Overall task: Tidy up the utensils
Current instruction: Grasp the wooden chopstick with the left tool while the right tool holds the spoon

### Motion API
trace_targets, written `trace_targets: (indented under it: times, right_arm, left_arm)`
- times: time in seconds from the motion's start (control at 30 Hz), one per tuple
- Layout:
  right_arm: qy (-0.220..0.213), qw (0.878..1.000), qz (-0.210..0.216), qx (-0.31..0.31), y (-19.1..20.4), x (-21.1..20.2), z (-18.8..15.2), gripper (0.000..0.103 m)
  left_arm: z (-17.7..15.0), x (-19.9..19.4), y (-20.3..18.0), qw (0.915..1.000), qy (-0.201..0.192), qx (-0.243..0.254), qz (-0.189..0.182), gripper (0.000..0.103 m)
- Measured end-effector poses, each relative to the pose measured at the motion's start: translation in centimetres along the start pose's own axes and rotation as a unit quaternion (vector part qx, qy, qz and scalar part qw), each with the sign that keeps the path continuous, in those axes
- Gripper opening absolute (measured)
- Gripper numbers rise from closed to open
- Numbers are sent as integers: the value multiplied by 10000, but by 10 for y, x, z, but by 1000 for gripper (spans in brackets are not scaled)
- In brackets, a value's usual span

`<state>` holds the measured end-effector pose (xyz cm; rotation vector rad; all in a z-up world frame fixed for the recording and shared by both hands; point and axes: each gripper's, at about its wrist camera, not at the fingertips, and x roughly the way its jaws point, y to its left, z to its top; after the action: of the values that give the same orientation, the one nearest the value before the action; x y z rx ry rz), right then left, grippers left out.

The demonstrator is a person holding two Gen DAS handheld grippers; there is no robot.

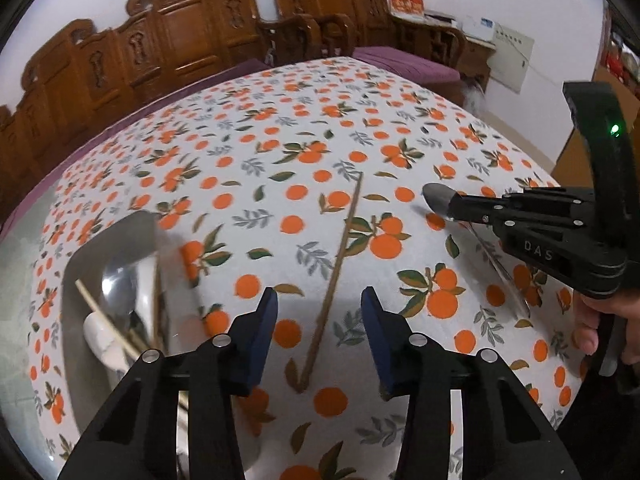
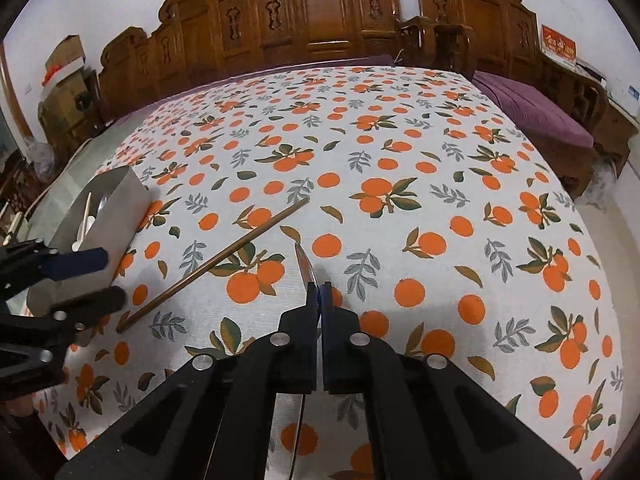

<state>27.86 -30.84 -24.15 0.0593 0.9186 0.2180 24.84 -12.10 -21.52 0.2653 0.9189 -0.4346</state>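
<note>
A brown chopstick (image 1: pixel 334 276) lies alone on the orange-print tablecloth; it also shows in the right wrist view (image 2: pixel 216 262). My left gripper (image 1: pixel 319 312) is open and empty, its fingers either side of the chopstick's near half, above it. My right gripper (image 2: pixel 320 292) is shut on a metal spoon (image 1: pixel 438 199), held above the cloth to the chopstick's right; its edge shows in the right wrist view (image 2: pixel 306 270). A metal tray (image 1: pixel 80 256) at the left holds a steel spoon (image 1: pixel 120 284), a white spoon (image 1: pixel 100 340) and chopsticks (image 1: pixel 108 324).
The table (image 2: pixel 400 184) carries the cloth with orange prints. Carved wooden chairs (image 2: pixel 320 12) stand along its far side, a purple cushion (image 2: pixel 532 112) at the right. The tray (image 2: pixel 116 216) stands near the table's left edge.
</note>
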Motion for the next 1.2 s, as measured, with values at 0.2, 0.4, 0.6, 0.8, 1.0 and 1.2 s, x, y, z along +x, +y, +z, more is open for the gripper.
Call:
trace_targets:
  times: [0.2, 0.4, 0.6, 0.8, 1.0, 1.2]
  right_arm:
    - [26, 10000, 49, 9, 1, 4, 0, 2]
    - [39, 10000, 85, 27, 1, 6, 0, 2]
    - [64, 9999, 108, -2, 4, 8, -1, 2]
    - [87, 9999, 103, -5, 5, 10, -2, 2]
    - [74, 9999, 124, -18, 7, 9, -2, 2]
    - [15, 9998, 191, -37, 11, 5, 1, 2]
  left_arm:
    - [5, 24, -3, 9997, 240, -18, -8, 37]
    - [4, 39, -3, 9991, 423, -85, -54, 24]
    - [1, 45, -1, 9987, 494, -115, -89, 12]
    - [-2, 46, 1, 9987, 488, -156, -86, 11]
    - [-3, 43, 1, 9988, 447, -144, -134, 4]
    - [-5, 28, 2, 9991, 294, -240, -175, 4]
